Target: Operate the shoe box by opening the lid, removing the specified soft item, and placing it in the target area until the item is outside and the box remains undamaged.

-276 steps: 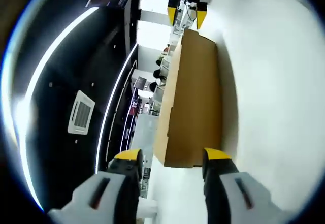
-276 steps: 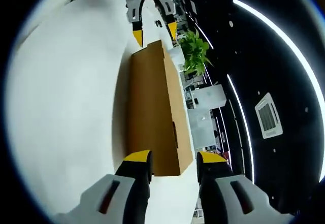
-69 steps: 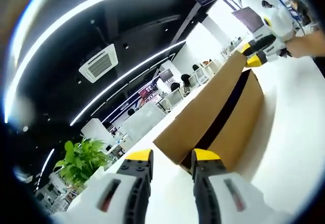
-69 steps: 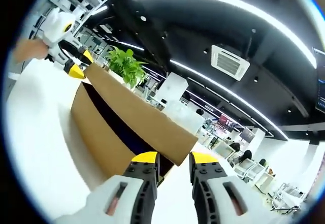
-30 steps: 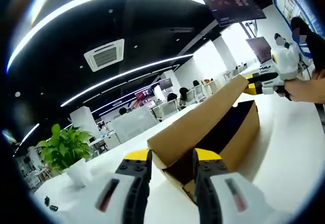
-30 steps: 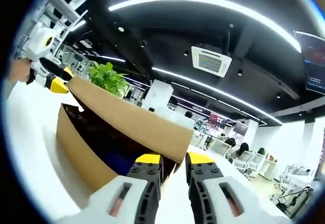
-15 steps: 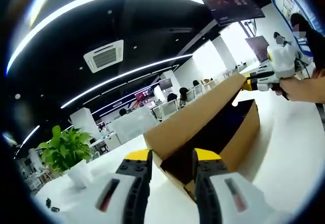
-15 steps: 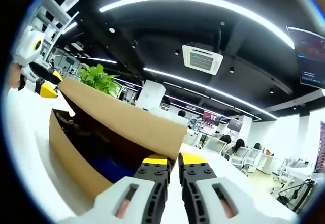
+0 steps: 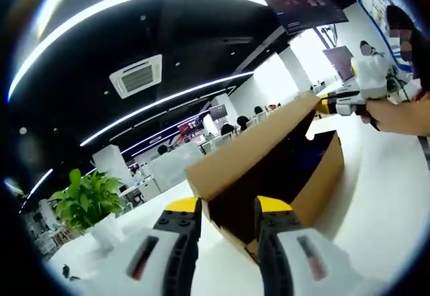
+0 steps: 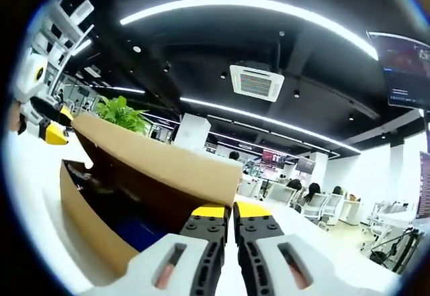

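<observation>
A brown cardboard shoe box (image 9: 321, 183) stands on the white table, its lid (image 9: 255, 147) raised at a slant over a dark inside. My left gripper (image 9: 226, 206) is open at the box's near end, just below the lid's corner. At the lid's far end a hand (image 9: 398, 115) holds my right gripper (image 9: 327, 105). In the right gripper view, my right gripper (image 10: 230, 210) is shut on the near end of the lid (image 10: 154, 162). Something blue (image 10: 144, 232) lies inside the box (image 10: 86, 223). The left gripper (image 10: 52, 135) is beside the lid's far corner.
A potted green plant (image 9: 84, 199) stands on the table beyond the box, also in the right gripper view as a plant (image 10: 121, 115). The white table (image 9: 386, 205) stretches around the box. Office desks with seated people lie farther back.
The lid has swung up higher, showing more of the dark inside. My right jaws have narrowed from a clear gap to almost touching. The left jaws keep the same gap.
</observation>
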Demonstrator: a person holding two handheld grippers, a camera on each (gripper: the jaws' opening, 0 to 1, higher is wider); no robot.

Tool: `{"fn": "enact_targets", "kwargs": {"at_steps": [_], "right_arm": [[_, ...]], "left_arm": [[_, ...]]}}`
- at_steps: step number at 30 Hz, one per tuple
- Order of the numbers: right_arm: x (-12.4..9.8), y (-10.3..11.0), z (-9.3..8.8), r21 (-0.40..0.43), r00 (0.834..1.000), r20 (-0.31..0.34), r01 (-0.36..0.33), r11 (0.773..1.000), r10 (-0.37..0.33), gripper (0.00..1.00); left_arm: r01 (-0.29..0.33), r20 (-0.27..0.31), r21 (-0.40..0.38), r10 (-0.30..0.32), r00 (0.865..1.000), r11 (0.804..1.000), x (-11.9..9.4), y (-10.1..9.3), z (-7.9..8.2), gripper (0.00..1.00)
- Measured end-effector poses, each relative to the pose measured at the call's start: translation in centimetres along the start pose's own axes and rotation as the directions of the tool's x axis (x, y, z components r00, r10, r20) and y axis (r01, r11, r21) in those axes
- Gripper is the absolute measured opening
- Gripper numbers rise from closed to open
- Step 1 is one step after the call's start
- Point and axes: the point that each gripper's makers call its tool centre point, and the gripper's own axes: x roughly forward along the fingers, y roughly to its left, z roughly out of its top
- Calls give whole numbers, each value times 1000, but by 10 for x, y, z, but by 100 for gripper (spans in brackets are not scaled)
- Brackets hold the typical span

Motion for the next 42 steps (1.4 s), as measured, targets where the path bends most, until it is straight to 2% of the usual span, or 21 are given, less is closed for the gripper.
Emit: {"fn": "enact_targets", "kwargs": {"at_steps": [6,8,13,19,21,25,26,27,28,30,31,32,37,38,39,41,42], "right_arm": [[1,-1,1,12,1000,-11,-10,1000,10,1],[0,1,3,18,1000,-16,-14,1000,14,1],[0,1,6,27,999,-44,-29,999,30,1],[2,1,8,35,998,-55,-31,999,33,1],[2,1,7,30,998,-58,-36,999,38,1],[3,1,9,7,996,-68,-51,999,52,1],[4,0,10,3,996,-77,-55,999,55,1],[6,-1,11,8,994,-89,-57,998,58,1],[6,-1,12,19,993,-100,-61,998,62,1],[9,-2,14,23,991,-112,-68,997,70,1],[10,-3,14,35,990,-120,-70,997,73,1],[11,-4,15,42,989,-124,-73,996,78,1],[12,-3,14,31,987,-135,-83,996,86,1],[12,-3,14,31,987,-135,-85,996,88,1],[12,-3,14,33,987,-135,-86,996,90,1],[12,-3,14,35,987,-135,-88,995,92,1],[12,-4,14,37,986,-135,-89,995,93,1]], "left_arm": [[31,-21,-6,-31,999,999,-2,-5,-5,34],[40,-27,-9,-40,999,999,-4,-7,-5,31],[65,-48,4,-64,997,998,-4,-11,-8,34],[189,-102,-9,-188,977,982,-3,-28,-19,35],[194,-106,1,-192,976,981,-4,-28,-20,35],[290,-158,47,-280,947,956,-6,-36,-28,33],[298,-166,52,-286,944,953,-6,-36,-29,30],[326,-184,71,-309,933,943,-7,-38,-30,28],[317,-181,68,-301,936,946,-6,-36,-28,29],[327,-189,75,-309,932,942,-6,-35,-26,28],[338,-194,71,-319,928,938,-6,-35,-25,27],[363,-207,73,-342,917,929,-7,-36,-25,26],[407,-224,59,-385,895,911,-6,-33,-25,25],[439,-227,42,-419,879,897,-7,-37,-25,24],[449,-232,20,-432,871,893,-6,-36,-25,23],[483,-270,13,-462,845,875,-7,-37,-30,22],[487,-285,26,-460,841,873,-7,-36,-31,22]]}}
